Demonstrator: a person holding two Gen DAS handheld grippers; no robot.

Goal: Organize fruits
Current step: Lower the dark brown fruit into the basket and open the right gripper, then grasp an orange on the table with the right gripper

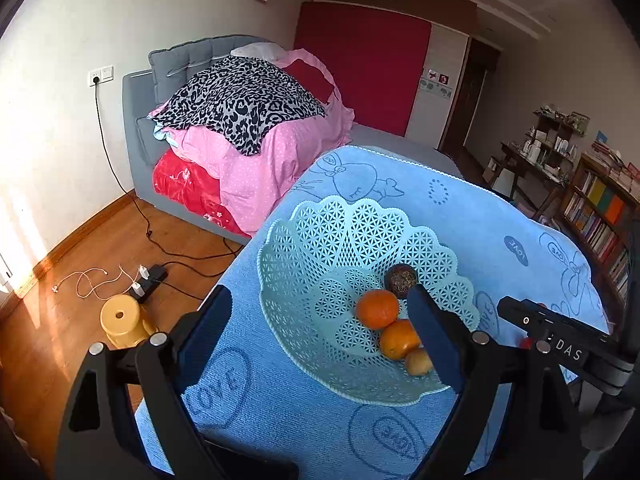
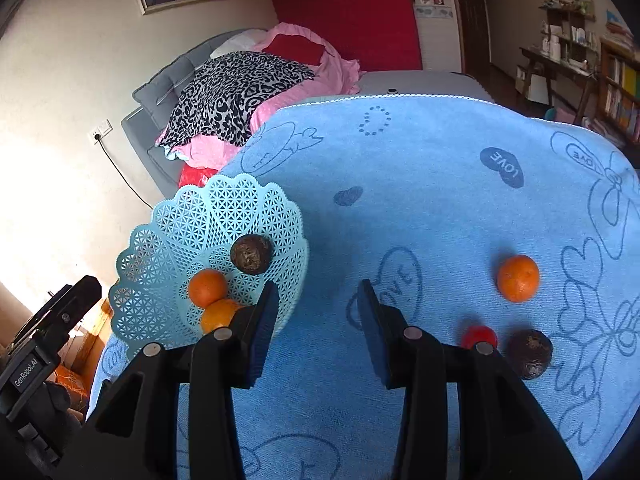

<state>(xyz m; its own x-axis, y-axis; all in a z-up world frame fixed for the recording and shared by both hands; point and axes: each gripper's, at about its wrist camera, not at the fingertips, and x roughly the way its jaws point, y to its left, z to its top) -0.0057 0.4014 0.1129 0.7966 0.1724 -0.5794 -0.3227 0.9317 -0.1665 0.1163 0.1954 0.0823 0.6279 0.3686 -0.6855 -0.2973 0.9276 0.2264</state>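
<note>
Already the basket (image 1: 320,248) holds four fruits, and it sits ahead of the left claw (image 1: 320,316), whose jaws stand wide apart and grip nothing: a dark round fruit (image 1: 401,280) lies furthest in, an orange (image 1: 377,309) nearer, a second orange (image 1: 398,338) against that claw's right finger, and a small yellowish fruit (image 1: 418,361) closest to the rim. Moving right, the right claw (image 2: 316,320) hovers over bare blue towel (image 2: 420,200), its jaws also spread and empty, with the basket just off its left finger. Further right, three fruits wait loose on the towel: a small red fruit (image 2: 478,336) half hidden behind the right finger, a dark fruit (image 2: 530,354) just beyond it, and a lone orange (image 2: 518,279) a little further ahead. By my reading the job is about half done. From here the risk lies in the light plastic basket: the right claw's left finger is close to its rim and a sideways swing could tip it and spill the fruit. Round fruit may also roll off the towel if nudged.
</note>
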